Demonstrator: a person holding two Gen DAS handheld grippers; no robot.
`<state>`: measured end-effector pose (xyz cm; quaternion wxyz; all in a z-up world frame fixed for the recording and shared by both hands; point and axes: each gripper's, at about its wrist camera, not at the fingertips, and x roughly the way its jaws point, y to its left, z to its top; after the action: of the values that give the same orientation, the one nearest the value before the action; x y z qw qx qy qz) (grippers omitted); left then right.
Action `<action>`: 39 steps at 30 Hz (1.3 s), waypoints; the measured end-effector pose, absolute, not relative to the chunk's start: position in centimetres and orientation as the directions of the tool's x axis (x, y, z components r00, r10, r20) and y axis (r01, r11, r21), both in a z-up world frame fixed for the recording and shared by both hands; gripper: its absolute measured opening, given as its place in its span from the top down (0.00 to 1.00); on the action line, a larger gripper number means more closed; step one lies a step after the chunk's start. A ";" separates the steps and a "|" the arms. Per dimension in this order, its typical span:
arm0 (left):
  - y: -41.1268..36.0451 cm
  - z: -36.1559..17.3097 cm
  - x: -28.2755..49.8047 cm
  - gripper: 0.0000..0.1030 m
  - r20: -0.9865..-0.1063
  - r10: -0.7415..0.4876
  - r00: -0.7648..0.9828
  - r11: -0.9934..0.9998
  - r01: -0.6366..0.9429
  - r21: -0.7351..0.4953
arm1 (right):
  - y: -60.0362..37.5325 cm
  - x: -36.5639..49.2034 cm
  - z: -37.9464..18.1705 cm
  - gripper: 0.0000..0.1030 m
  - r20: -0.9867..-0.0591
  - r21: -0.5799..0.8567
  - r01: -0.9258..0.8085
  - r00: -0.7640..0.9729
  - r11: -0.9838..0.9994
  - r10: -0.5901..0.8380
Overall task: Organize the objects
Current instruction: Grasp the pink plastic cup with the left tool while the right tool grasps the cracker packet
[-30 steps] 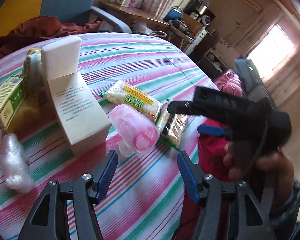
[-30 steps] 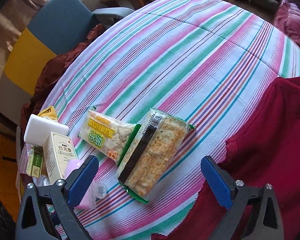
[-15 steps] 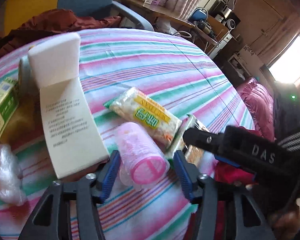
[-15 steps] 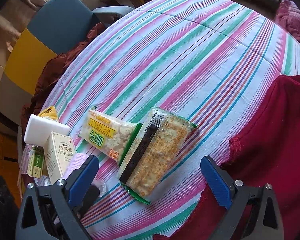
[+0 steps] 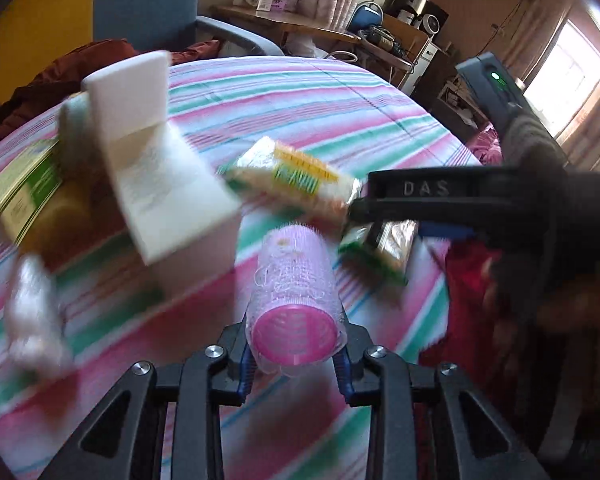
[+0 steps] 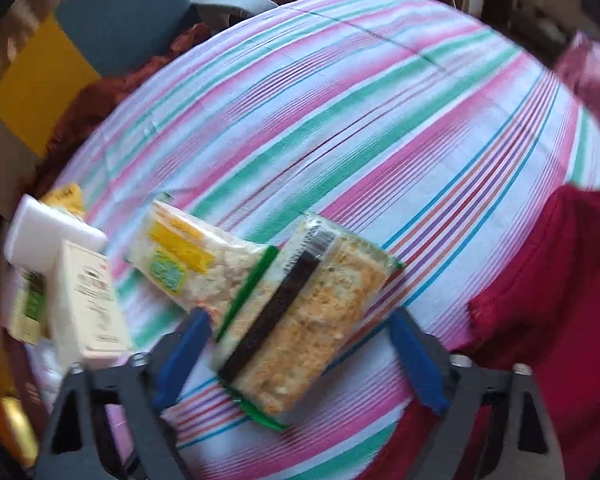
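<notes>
The left gripper (image 5: 294, 354) clamps the pink hair roller (image 5: 294, 300). The right gripper (image 6: 296, 356), jaws closing, half-open, straddles the cracker packet (image 6: 312, 320), pads apart from it.

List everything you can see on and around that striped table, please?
roller: 1, pink, between the left gripper's pads
cracker pack: 1, green-edged, between the right gripper's open jaws
snack bag: 1, yellow label, left of cracker pack
box: 1, cream, left edge
sponge: 1, white, behind box
green box: 1, far left
table: 1, striped cloth
chair: 1, blue and yellow, behind table
left gripper: shut on roller
right gripper: jaws just closing, not yet touching
</notes>
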<state>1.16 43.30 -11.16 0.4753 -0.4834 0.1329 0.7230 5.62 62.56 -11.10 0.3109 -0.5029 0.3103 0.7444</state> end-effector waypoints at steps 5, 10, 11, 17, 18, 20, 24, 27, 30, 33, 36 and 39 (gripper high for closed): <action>39.2 -11.3 1.6 0.70 -0.825 0.553 -0.116 -0.509 -0.831 -0.224 | 62.4 6.0 -10.7 0.51 -0.943 0.101 -0.768 -0.276 -0.633 0.185; 37.6 -12.0 0.6 0.77 -0.836 0.536 -0.118 -0.542 -0.807 -0.234 | 62.1 5.5 -10.8 0.51 -0.946 0.066 -0.747 -0.258 -0.662 0.197; 37.6 -11.9 0.5 0.77 -0.837 0.534 -0.116 -0.545 -0.804 -0.237 | 62.0 5.5 -10.7 0.51 -0.945 0.064 -0.746 -0.259 -0.663 0.199; 36.4 -11.1 0.8 0.80 -0.822 0.555 -0.130 -0.543 -0.805 -0.239 | 61.4 5.5 -10.1 0.55 -0.935 0.065 -0.755 -0.275 -0.653 0.224; 36.0 -10.6 0.8 0.85 -0.813 0.567 -0.135 -0.539 -0.807 -0.242 | 61.4 5.8 -9.6 0.55 -0.927 0.081 -0.758 -0.297 -0.648 0.231; 35.3 -9.7 1.0 0.88 -0.799 0.583 -0.150 -0.538 -0.808 -0.241 | 61.4 6.2 -8.7 0.55 -0.909 0.100 -0.761 -0.331 -0.641 0.251; 34.5 -9.1 0.4 0.87 -0.809 0.560 -0.181 -0.564 -0.798 -0.212 | 61.1 6.4 -7.9 0.55 -0.897 0.117 -0.760 -0.357 -0.639 0.261; 33.8 -9.7 -0.6 0.69 -0.815 0.566 -0.125 -0.578 -0.765 -0.284 | 60.7 6.4 -8.4 0.55 -0.905 0.109 -0.752 -0.346 -0.651 0.248; 33.4 -9.8 -1.4 0.57 -0.818 0.566 -0.102 -0.598 -0.734 -0.323 | 60.7 6.5 -8.5 0.55 -0.904 0.111 -0.742 -0.352 -0.661 0.243; 33.4 -9.6 -2.2 0.51 -0.812 0.577 -0.088 -0.622 -0.692 -0.367 | 60.8 6.2 -8.4 0.55 -0.903 0.115 -0.739 -0.356 -0.664 0.240; 34.7 -9.2 -1.9 0.32 -0.816 0.565 -0.123 -0.626 -0.707 -0.327 | 61.5 6.8 -8.5 0.55 -0.905 0.116 -0.735 -0.355 -0.668 0.234; 37.0 -9.3 -1.7 0.18 -0.829 0.548 -0.110 -0.618 -0.721 -0.313 | 61.3 6.7 -8.9 0.55 -0.908 0.111 -0.729 -0.350 -0.676 0.229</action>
<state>-1.75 36.99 -9.32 0.4288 -0.5112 0.0845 0.7401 6.66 61.33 -8.89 0.3072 -0.4801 0.2604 0.7793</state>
